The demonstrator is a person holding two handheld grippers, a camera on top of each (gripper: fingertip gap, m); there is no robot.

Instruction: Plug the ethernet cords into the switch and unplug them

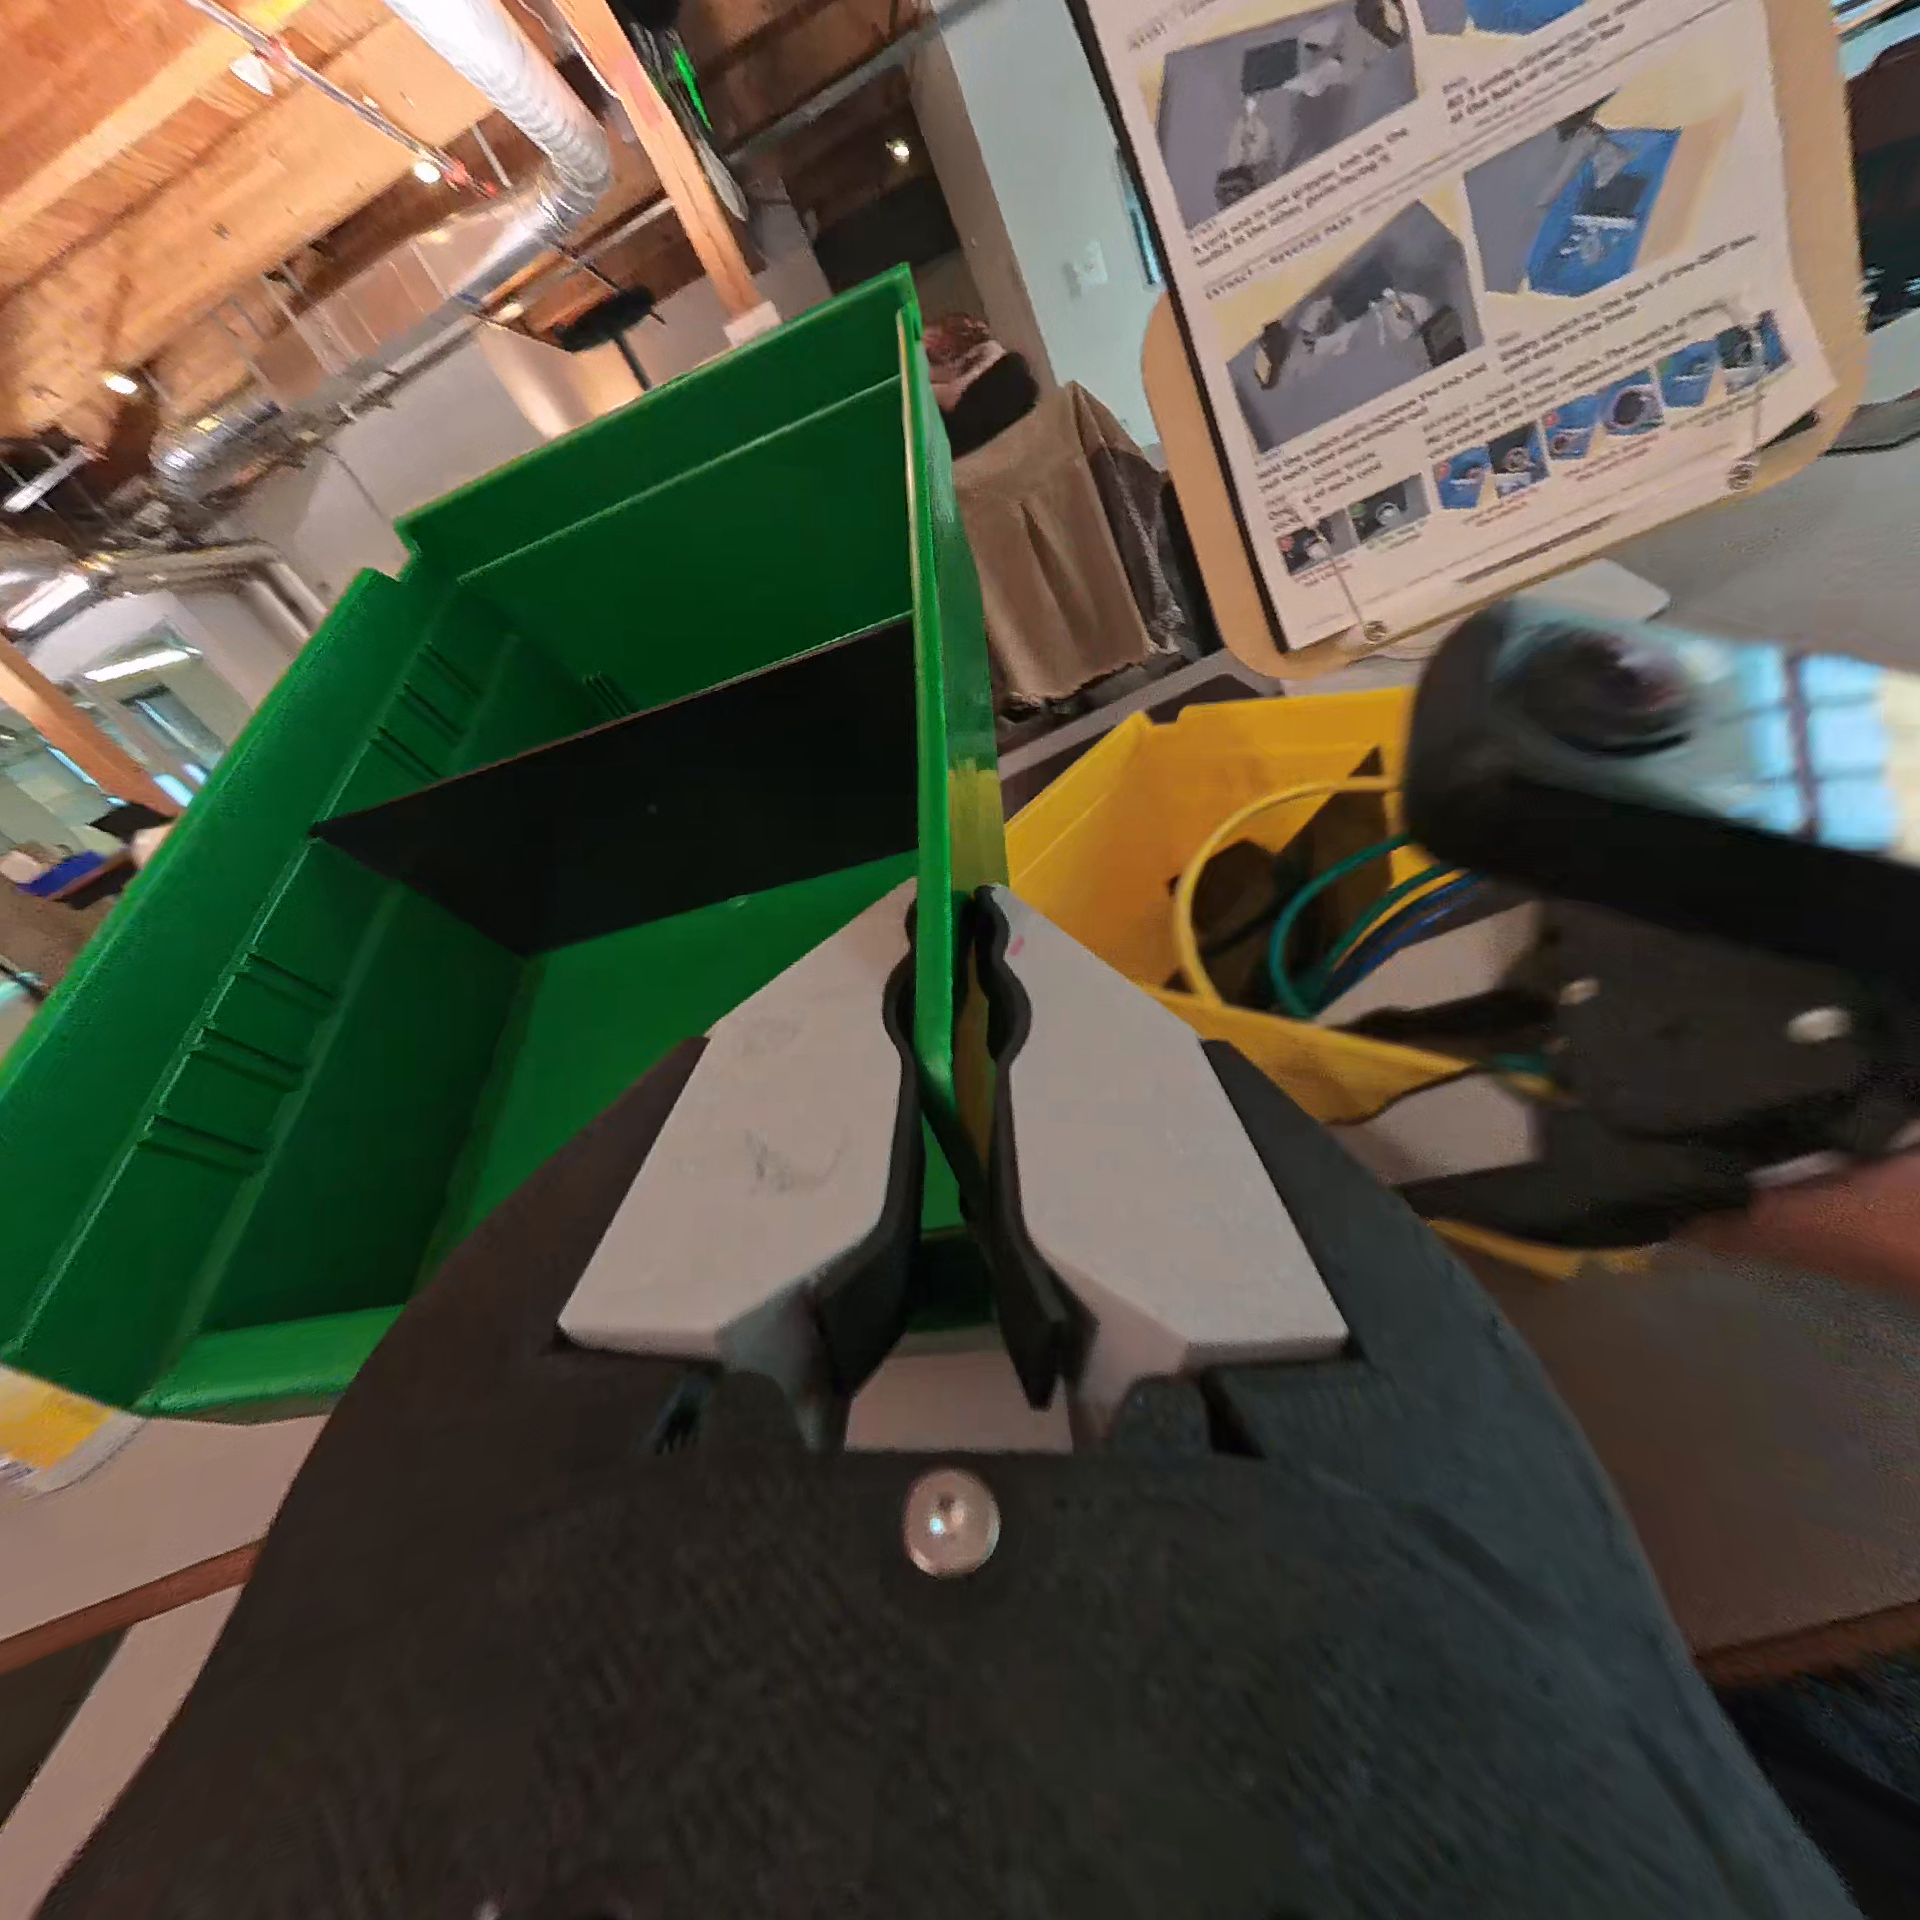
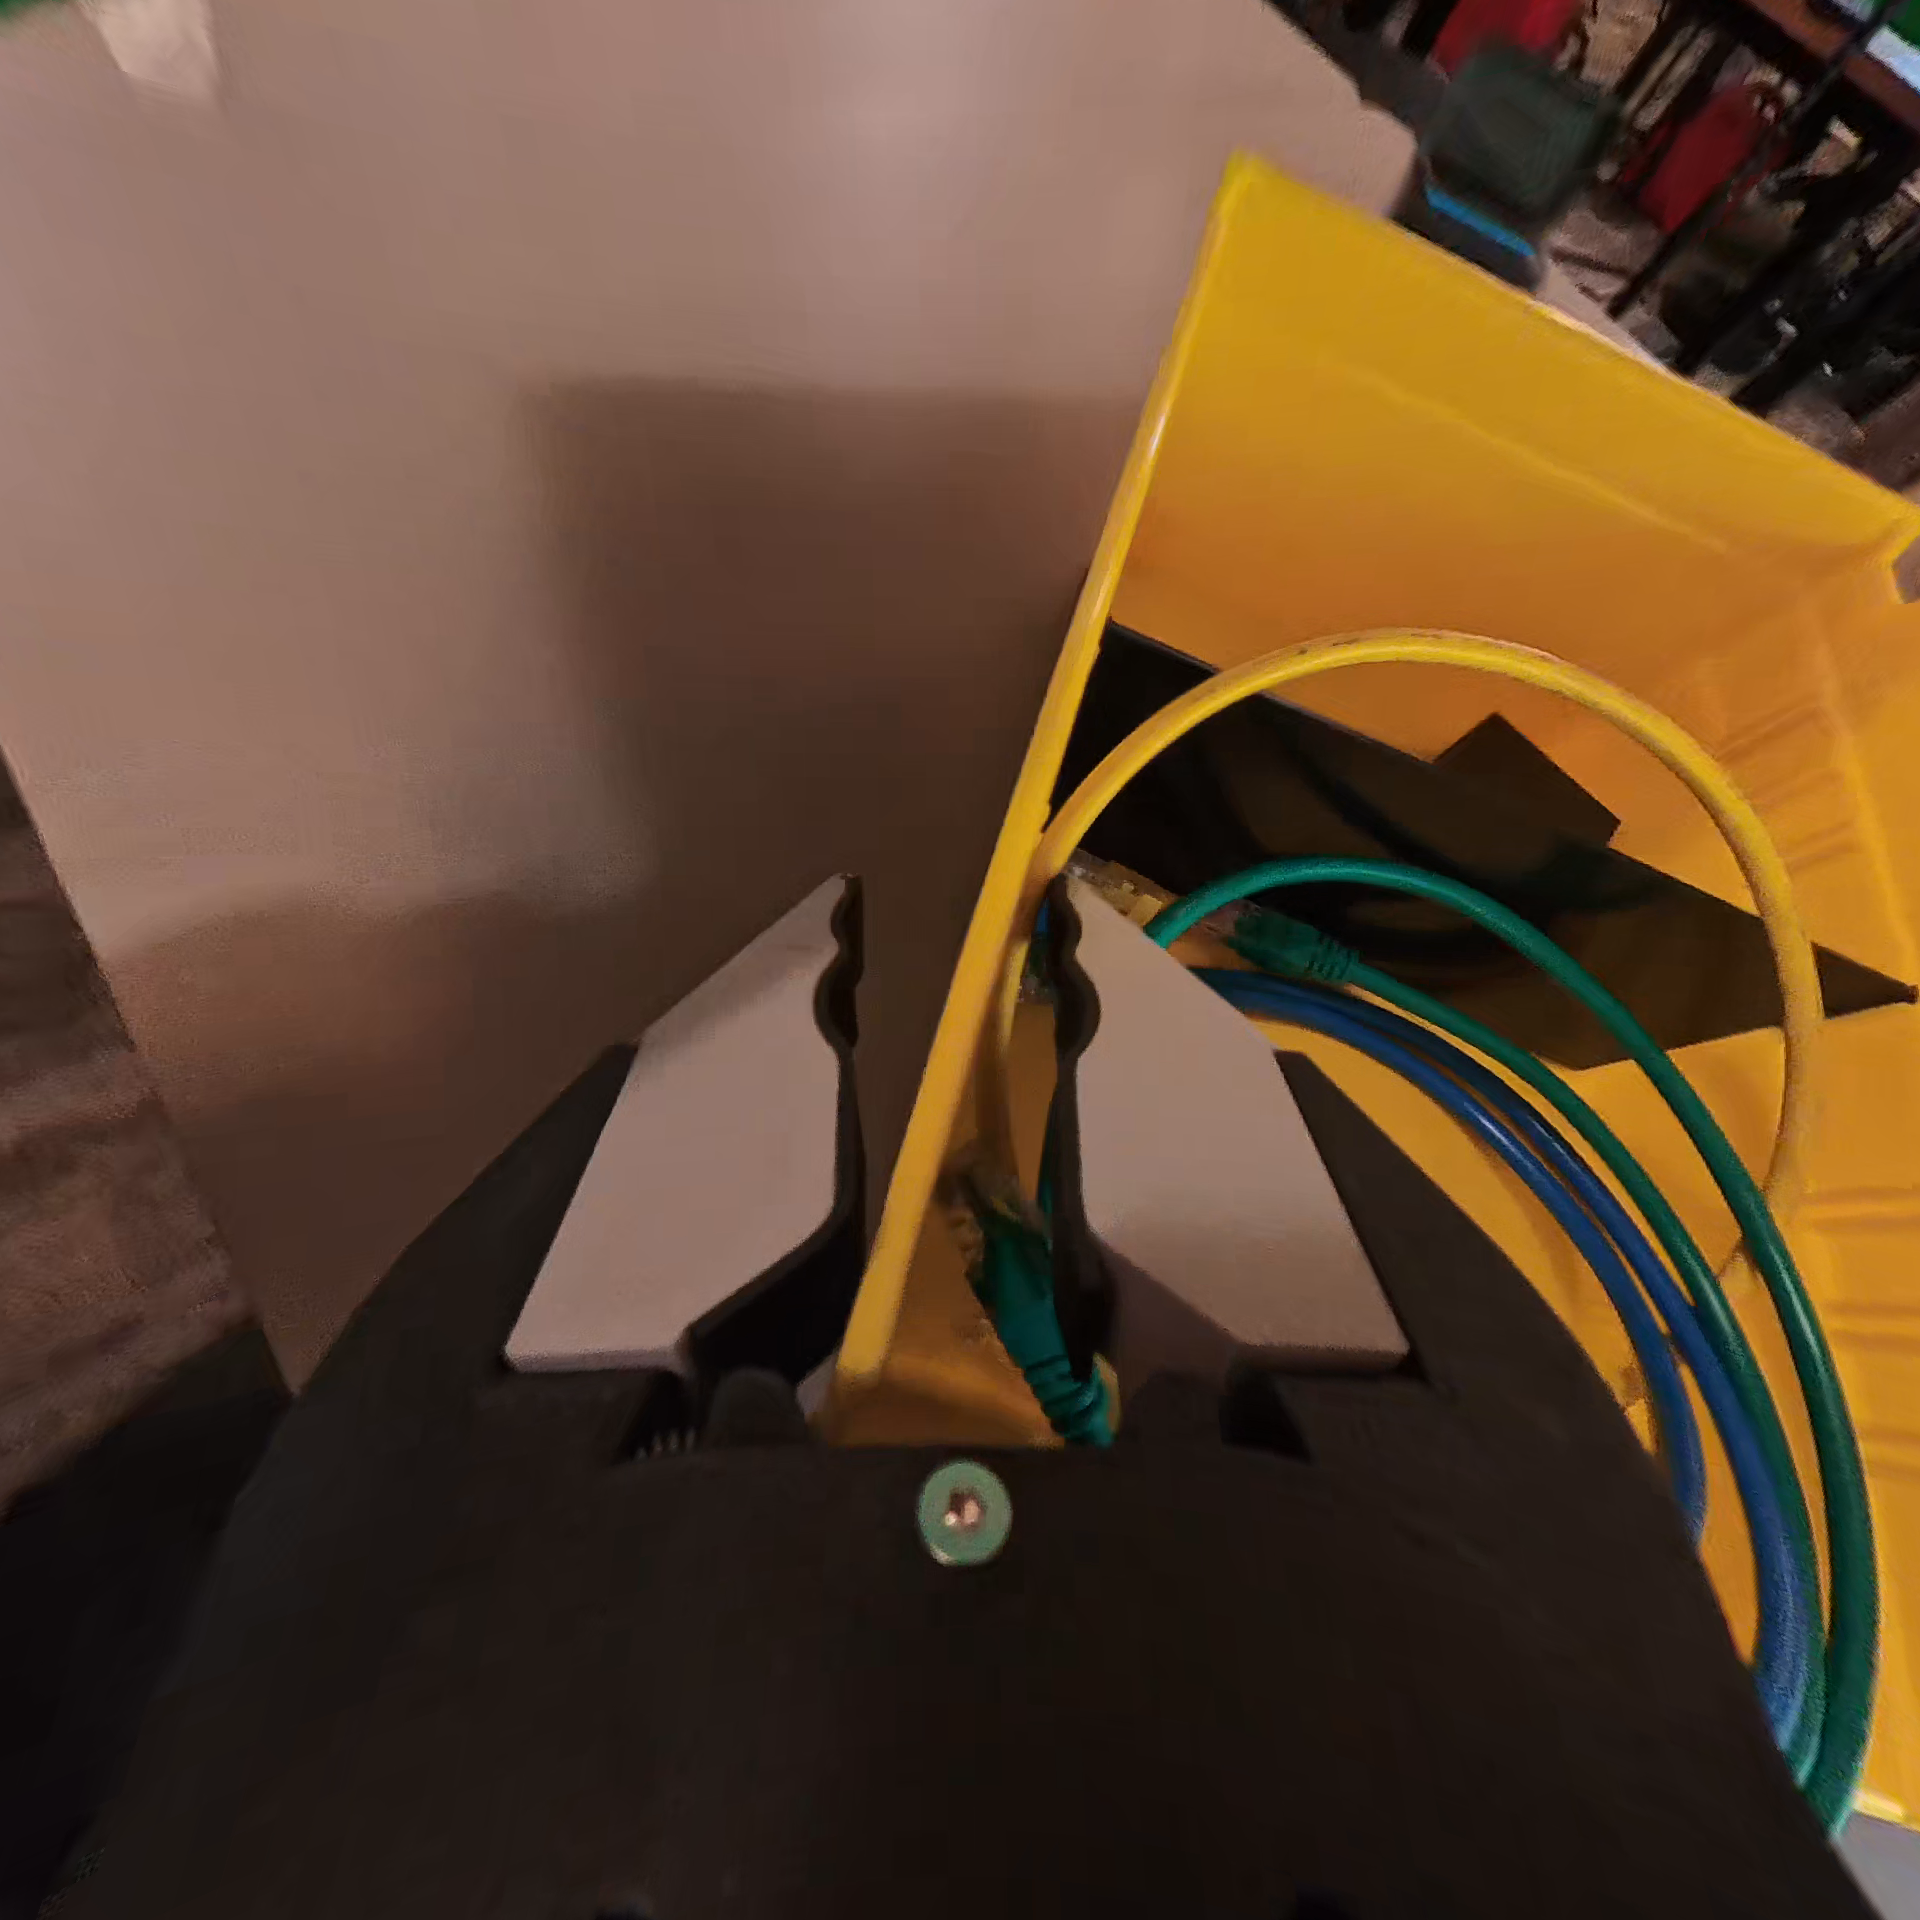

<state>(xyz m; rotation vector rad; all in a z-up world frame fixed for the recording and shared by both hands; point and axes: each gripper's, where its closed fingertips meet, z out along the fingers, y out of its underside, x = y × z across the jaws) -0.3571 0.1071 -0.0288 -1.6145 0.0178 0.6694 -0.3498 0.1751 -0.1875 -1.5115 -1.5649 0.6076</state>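
Note:
My left gripper [image 1: 948, 914] is shut on the right side wall of a green bin [image 1: 623, 582], which has a black divider [image 1: 675, 790] across it. My right gripper [image 2: 961, 914] is open and straddles the left wall of a yellow bin [image 2: 1403, 468], one finger outside and one inside. In the yellow bin lie a yellow cord [image 2: 1558, 665], a green cord [image 2: 1558, 904] and a blue cord [image 2: 1455, 1070], looped in front of a black divider [image 2: 1299, 790]. A green plug [image 2: 1029, 1309] lies between the right fingers. No switch shows. The yellow bin [image 1: 1101, 831] stands right of the green bin.
A board with printed instruction sheets [image 1: 1455, 312] stands behind the yellow bin. The right gripper's black body [image 1: 1714, 1039] shows blurred over that bin. Both bins rest on a pale table [image 2: 416, 416], with its front edge [image 1: 125, 1600] near me. A shelf with bags [image 2: 1662, 156] is far off. One gripper's finger ends stand about 20 cm off the other's.

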